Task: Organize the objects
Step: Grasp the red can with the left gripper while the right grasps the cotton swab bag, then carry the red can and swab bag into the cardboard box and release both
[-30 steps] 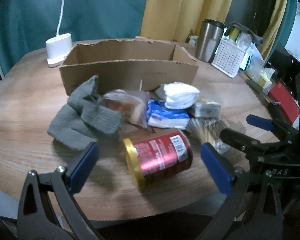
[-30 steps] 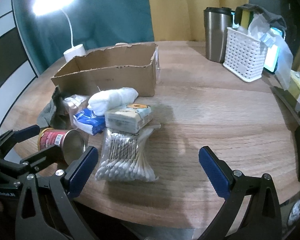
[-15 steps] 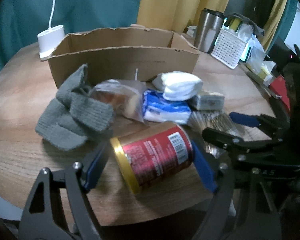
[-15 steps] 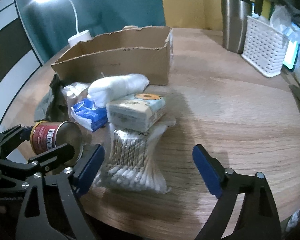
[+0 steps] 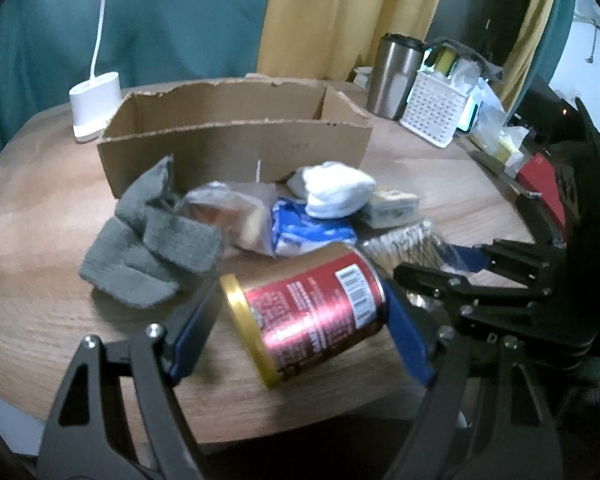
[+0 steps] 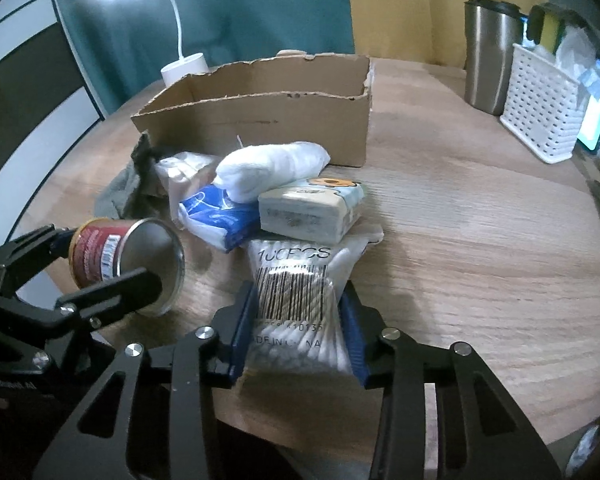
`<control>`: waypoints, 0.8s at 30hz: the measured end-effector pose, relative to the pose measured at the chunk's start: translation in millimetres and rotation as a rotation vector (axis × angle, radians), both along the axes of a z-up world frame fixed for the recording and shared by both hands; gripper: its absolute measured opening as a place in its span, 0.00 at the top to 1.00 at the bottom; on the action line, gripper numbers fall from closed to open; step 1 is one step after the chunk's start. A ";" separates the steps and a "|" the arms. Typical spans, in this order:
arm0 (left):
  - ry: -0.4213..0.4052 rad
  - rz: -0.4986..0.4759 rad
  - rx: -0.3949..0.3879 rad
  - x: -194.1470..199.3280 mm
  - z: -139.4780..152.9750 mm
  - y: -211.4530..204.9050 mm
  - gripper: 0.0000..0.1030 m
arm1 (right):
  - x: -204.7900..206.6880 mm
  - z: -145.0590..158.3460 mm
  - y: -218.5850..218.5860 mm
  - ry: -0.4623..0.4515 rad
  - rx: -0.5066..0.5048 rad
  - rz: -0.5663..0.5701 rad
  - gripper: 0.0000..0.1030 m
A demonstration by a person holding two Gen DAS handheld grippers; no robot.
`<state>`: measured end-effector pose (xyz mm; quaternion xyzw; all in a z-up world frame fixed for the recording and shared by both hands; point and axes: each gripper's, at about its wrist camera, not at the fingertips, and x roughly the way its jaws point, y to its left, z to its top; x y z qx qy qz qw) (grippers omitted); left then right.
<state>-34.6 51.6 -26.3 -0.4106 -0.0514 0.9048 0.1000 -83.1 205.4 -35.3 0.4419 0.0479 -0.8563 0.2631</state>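
Round wooden table [image 6: 480, 240]; torn cardboard box [image 5: 236, 136] at rear, clutter in front. Left gripper [image 5: 300, 316], fingers pinching red can [image 5: 306, 312] on its side, off the table. Right gripper [image 6: 298, 328], fingers squeezing cotton-swab bag [image 6: 296, 292], near table edge.

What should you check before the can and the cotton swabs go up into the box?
1. Left hand-held gripper shut on red can: ok.
2. Right hand-held gripper shut on cotton swab bag: ok.
3. Swab bag free of the tissue pack lying on its far end: not ok.
4. Cardboard box open on top: ok.
5. Room inside the box: cannot tell.
6. Can lifted off the table: cannot tell.
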 end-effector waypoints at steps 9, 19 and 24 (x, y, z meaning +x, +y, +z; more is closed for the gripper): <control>0.061 -0.033 0.004 0.0 22.2 -1.4 0.22 | 10.0 25.3 14.5 0.067 0.000 -0.057 0.59; 0.113 -0.037 0.009 -12.1 44.4 -10.6 0.22 | 3.6 50.4 15.8 0.114 -0.010 -0.080 0.59; 0.135 -0.036 0.007 -21.9 53.6 -16.9 0.22 | -6.3 60.1 12.4 0.125 -0.013 -0.087 0.59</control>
